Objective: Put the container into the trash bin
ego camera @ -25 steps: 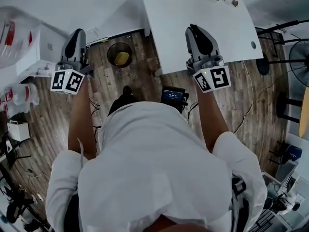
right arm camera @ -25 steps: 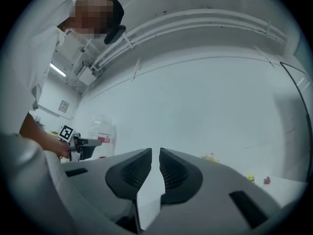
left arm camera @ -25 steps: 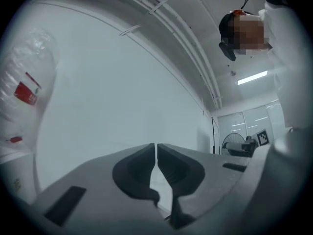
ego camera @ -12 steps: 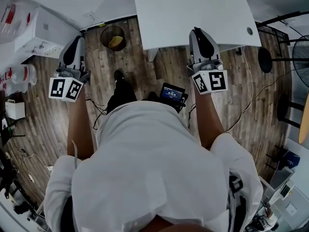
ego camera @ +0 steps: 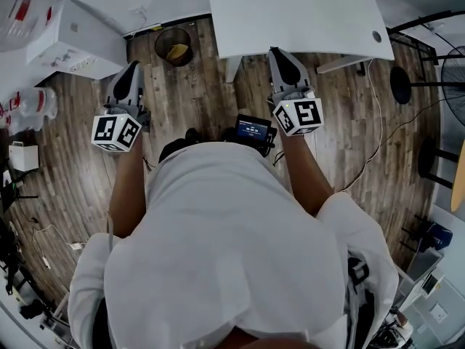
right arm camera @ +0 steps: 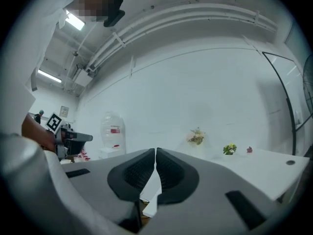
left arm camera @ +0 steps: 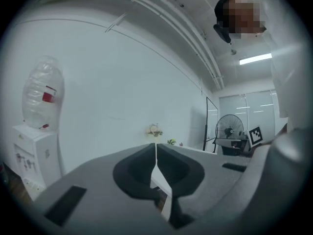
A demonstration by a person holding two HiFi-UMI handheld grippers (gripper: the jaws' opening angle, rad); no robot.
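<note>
The round dark trash bin (ego camera: 175, 47) stands on the wood floor by the left corner of the white table (ego camera: 298, 13). A yellow thing (ego camera: 179, 51) lies inside it. My left gripper (ego camera: 131, 67) hangs over the floor to the left of and nearer than the bin, shut and empty. In the left gripper view the left gripper (left arm camera: 155, 148) has its pads touching and points at a white wall. My right gripper (ego camera: 277, 51) is at the table's near edge. In the right gripper view the right gripper (right arm camera: 155, 153) is closing, its jaws together with nothing between them.
A white water dispenser (ego camera: 73, 38) with a clear bottle (left arm camera: 41, 97) stands left of the bin. A standing fan (ego camera: 454, 71) and a cable on the floor are at the right. Small flower pots (right arm camera: 196, 137) sit at the table's far side. A small screen device (ego camera: 253, 131) hangs at the person's waist.
The person has stepped back: table and bin have slid toward the top of the head view. Both grippers have drawn in toward the body, away from the bin.
</note>
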